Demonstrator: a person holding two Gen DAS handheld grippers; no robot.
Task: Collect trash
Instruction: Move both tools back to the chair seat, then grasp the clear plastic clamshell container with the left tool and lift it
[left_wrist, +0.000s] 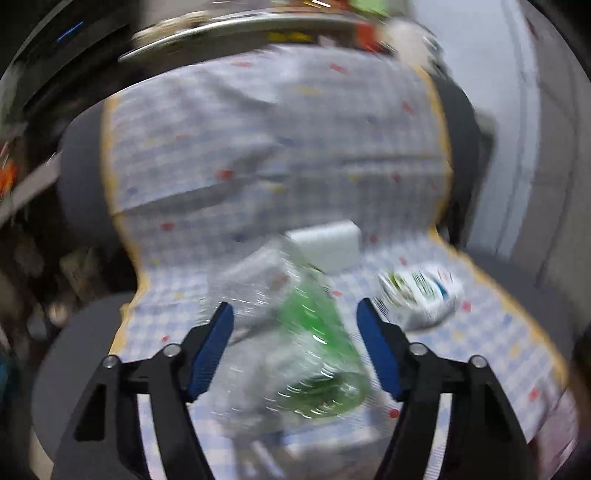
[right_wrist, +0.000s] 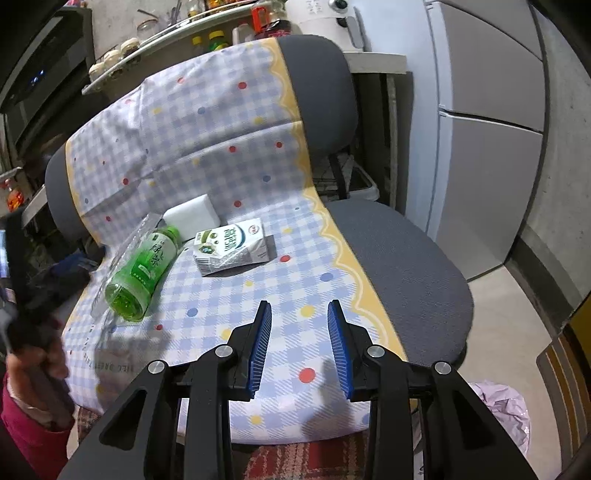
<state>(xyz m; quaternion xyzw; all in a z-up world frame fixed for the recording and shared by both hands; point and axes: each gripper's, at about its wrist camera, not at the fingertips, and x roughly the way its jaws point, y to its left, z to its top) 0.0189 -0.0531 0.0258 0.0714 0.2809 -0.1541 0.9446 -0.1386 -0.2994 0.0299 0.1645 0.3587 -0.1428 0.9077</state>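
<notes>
Between my left claw's (left_wrist: 295, 314) parted jaws lies the green bottle (left_wrist: 317, 343), pads not touching it. Crinkled clear wrap (left_wrist: 251, 284) lies at its ten o'clock side. Its long axis runs away from me, base nearest, cap toward the white block (left_wrist: 327, 243) at twelve. A milk carton (left_wrist: 417, 295) sits at two o'clock. My right claw (right_wrist: 299, 314) hovers half-open and empty over the checked cloth (right_wrist: 221, 147), bottle at ten o'clock.
</notes>
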